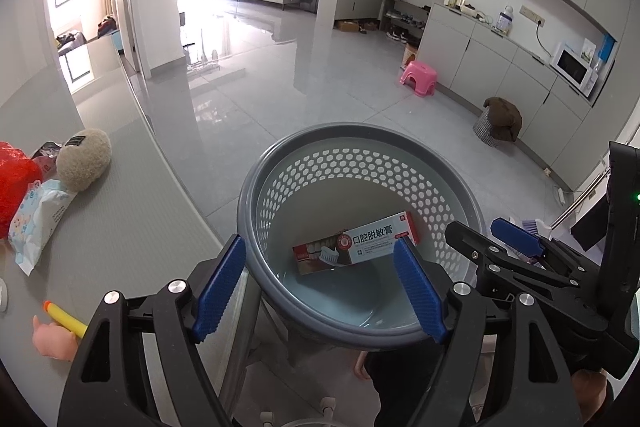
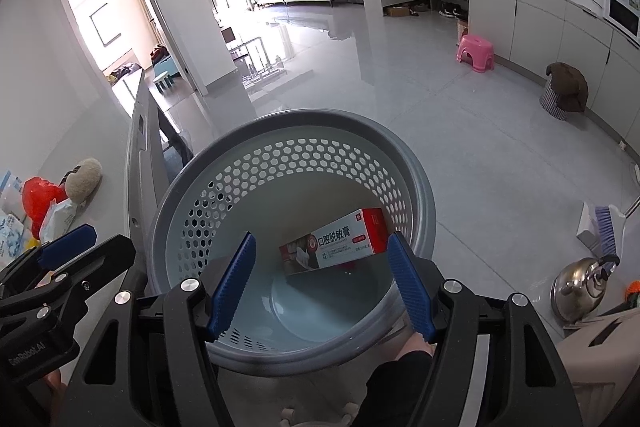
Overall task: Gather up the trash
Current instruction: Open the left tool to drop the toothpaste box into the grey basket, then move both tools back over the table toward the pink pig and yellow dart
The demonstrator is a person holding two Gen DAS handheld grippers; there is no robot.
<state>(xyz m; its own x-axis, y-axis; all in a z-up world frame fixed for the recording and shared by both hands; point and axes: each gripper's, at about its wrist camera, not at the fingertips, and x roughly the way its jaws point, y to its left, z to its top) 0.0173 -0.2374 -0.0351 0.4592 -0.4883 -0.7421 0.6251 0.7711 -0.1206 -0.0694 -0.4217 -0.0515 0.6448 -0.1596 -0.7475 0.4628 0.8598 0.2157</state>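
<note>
Grey desk (image 1: 132,211) runs along the left; floor beyond it. Round grey basket (image 1: 460,183) with perforated wall sits just right of the desk edge, below both grippers. Toothpaste box (image 1: 360,245) lies inside, leaning on the far wall. On the desk, far left: red bag (image 1: 16,183), plush toy (image 1: 82,159), wipes pack (image 1: 38,219). Left hand-held gripper (image 1: 320,285) open, nothing between jaws. Right hand-held gripper (image 2: 322,285) open, empty too.
</note>
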